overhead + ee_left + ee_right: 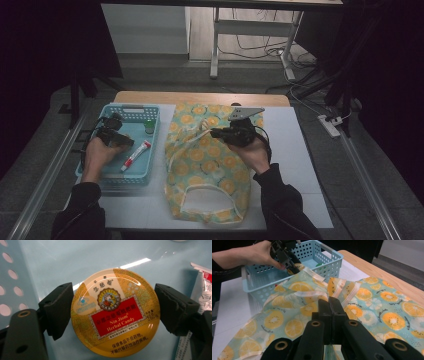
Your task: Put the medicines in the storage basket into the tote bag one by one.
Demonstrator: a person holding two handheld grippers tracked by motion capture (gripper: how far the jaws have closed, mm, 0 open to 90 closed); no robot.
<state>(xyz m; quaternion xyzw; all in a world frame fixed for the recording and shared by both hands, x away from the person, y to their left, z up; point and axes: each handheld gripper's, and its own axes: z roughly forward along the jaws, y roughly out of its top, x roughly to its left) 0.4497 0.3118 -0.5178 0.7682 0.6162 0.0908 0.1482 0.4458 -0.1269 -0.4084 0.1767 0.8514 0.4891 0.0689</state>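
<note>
A round yellow and red herbal candy tin [115, 315] lies on the floor of a light blue basket [131, 111]. My left gripper [116, 307] reaches down into the basket, and its two black pads touch the tin's left and right edges. In the high view that gripper [118, 142] is at the basket's left half, under the person's hand. A lemon-print fabric bag [207, 170] lies flat beside the basket. My right gripper [329, 302] is shut on a fold of the bag's upper edge and holds it raised; in the high view it [216, 133] is above the bag's top.
In the basket lie a red and white tube [136, 155] and a small green-capped bottle [149, 125]. A white mat [295, 150] covers the wooden table [200, 97]. The bag's white handle loops [207, 200] lie near the front edge. Desk legs and cables stand beyond the table.
</note>
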